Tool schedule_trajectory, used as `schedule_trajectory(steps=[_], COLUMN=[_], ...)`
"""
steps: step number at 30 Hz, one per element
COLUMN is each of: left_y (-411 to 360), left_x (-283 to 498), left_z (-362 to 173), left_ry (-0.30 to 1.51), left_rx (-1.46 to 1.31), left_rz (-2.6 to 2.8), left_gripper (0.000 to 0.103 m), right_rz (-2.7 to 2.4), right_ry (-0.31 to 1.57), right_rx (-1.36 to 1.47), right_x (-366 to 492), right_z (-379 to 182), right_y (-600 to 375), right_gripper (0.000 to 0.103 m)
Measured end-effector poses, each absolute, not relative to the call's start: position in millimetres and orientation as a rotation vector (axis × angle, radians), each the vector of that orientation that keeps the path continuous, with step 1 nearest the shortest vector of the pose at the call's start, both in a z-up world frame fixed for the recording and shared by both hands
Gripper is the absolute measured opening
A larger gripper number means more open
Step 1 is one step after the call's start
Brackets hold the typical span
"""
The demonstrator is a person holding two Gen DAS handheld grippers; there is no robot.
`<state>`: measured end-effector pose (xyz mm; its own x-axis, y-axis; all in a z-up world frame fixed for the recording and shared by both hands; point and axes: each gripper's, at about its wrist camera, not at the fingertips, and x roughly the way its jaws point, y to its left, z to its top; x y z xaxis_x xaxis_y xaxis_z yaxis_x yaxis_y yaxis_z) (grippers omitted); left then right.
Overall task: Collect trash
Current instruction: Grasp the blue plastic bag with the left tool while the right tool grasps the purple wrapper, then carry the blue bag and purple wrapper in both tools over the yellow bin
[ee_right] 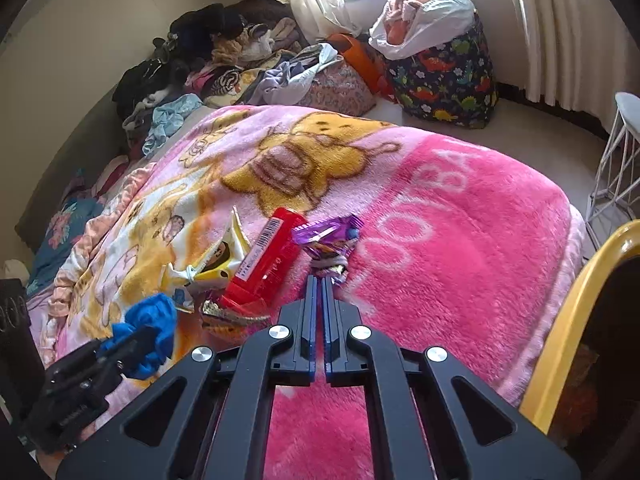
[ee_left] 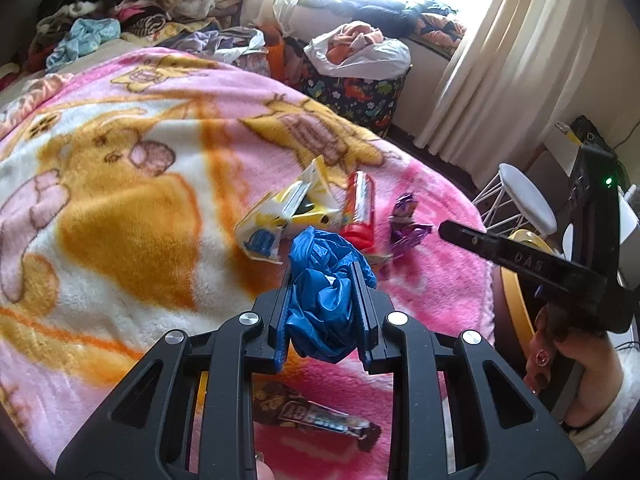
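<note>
The crumpled blue plastic bag (ee_left: 326, 304) is clamped by the left gripper (ee_left: 325, 280). The right gripper (ee_right: 319, 286), jaws closed empty, sits at the purple wrapper's (ee_right: 326, 236) six o'clock; reopening before regrasping is advised.

Pink cartoon-bear blanket (ee_right: 460, 240); blue bag (ee_left: 324, 304); red (ee_right: 268, 256), purple wrappers (ee_right: 328, 236).
</note>
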<state>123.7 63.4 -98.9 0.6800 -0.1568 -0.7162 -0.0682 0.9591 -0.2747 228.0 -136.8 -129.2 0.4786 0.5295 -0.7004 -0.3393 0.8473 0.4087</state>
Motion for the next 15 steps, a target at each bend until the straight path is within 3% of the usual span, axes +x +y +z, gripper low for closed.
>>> schedule_trajectory(steps=[2,5,6,11,13,14,15], left_y=[60,55,54,47,45,43,42], left_x=[123,121,120,118,117,116,115], left_z=[-94,-88,-86,-77,-73,-72,-71], left_ry=[0.813,0.801,0.798,0.785,0.78,0.779,0.777], left_rx=[-0.289,-0.281,-0.278,-0.265,-0.26,-0.258,-0.255], left_rz=[-0.056,-0.068,-0.073,-0.088,-0.095,-0.098,-0.102], left_gripper=[0.019,0.019,0.019,0.019,0.019,0.019,0.019], right_rz=[0.545,0.539,0.541,0.555,0.565,0.575,0.583], right_ry=[0.94,0.943,0.941,0.977,0.991,0.998,1.002], right_rx=[0.257,0.27,0.278,0.277,0.281,0.283,0.278], right_x=[229,230,231,243,247,249,249], right_z=[-131,-132,-132,-141,-145,-148,-149], right_y=[-140,-140,-140,-127,-123,-122,-121], right_gripper=[0.006,0.038,0.041,0.041,0.033,0.019,0.012])
